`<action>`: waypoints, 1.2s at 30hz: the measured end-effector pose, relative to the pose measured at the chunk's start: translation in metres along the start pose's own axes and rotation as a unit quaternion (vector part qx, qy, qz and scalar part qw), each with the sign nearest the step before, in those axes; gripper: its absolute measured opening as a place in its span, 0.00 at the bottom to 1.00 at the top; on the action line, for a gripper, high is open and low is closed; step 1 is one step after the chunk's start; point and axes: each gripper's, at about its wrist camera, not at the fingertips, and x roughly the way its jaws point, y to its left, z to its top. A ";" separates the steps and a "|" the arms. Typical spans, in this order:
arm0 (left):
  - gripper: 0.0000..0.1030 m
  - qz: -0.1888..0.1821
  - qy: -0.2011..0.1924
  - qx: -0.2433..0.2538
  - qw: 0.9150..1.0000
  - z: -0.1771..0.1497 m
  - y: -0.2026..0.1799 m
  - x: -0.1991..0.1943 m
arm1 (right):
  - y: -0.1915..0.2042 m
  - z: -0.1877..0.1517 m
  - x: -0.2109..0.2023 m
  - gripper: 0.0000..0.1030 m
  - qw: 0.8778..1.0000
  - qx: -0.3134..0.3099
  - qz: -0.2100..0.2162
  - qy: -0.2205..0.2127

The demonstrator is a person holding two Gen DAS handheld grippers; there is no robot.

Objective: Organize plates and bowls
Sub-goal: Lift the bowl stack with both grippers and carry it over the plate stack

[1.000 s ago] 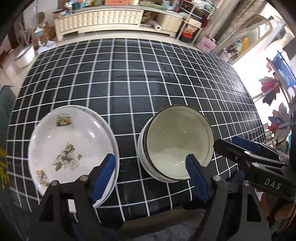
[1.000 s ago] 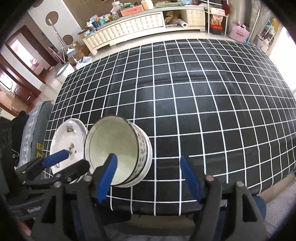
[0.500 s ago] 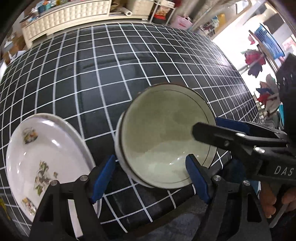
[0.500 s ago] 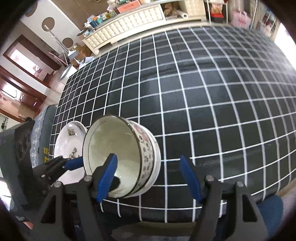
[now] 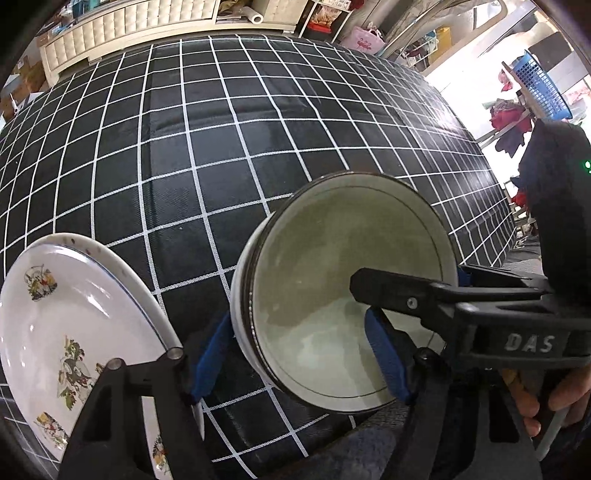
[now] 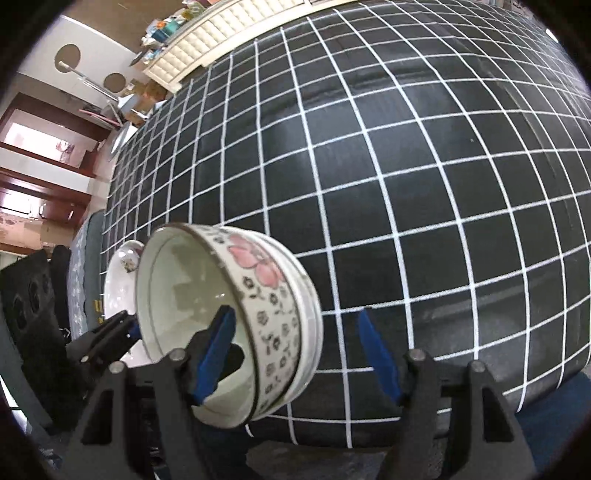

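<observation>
A stack of bowls (image 5: 343,280) with a pale green inside and pink flowers on the outside (image 6: 266,306) sits near the front edge of the black checked table (image 5: 221,147). My left gripper (image 5: 299,350) is open and straddles the stack's near left wall, one finger outside and one inside. My right gripper (image 6: 295,354) is open and straddles its near right wall; its left finger is inside the bowl. A stack of white plates (image 5: 66,332) with printed pictures lies to the left; it also shows in the right wrist view (image 6: 120,284).
The table's front edge is right below both grippers. A white cabinet (image 5: 129,26) stands on the floor beyond the far edge. Shelves and a blue basket (image 5: 543,85) are off to the right.
Both grippers have moved forward and closed in on the bowl stack, which now sits between each pair of fingers. The bowls and plates have not moved.
</observation>
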 end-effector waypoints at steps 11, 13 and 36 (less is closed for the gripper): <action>0.47 0.007 0.014 -0.030 0.999 -0.002 0.011 0.001 | -0.013 -0.007 0.005 0.51 0.998 0.033 0.044 0.032; 0.47 0.013 0.013 -0.036 0.999 -0.002 0.009 0.000 | -0.014 -0.005 0.005 0.50 0.997 0.045 0.043 0.037; 0.48 0.037 -0.031 -0.059 0.997 0.003 -0.012 -0.036 | 0.022 0.000 -0.022 0.45 0.999 0.027 0.029 -0.004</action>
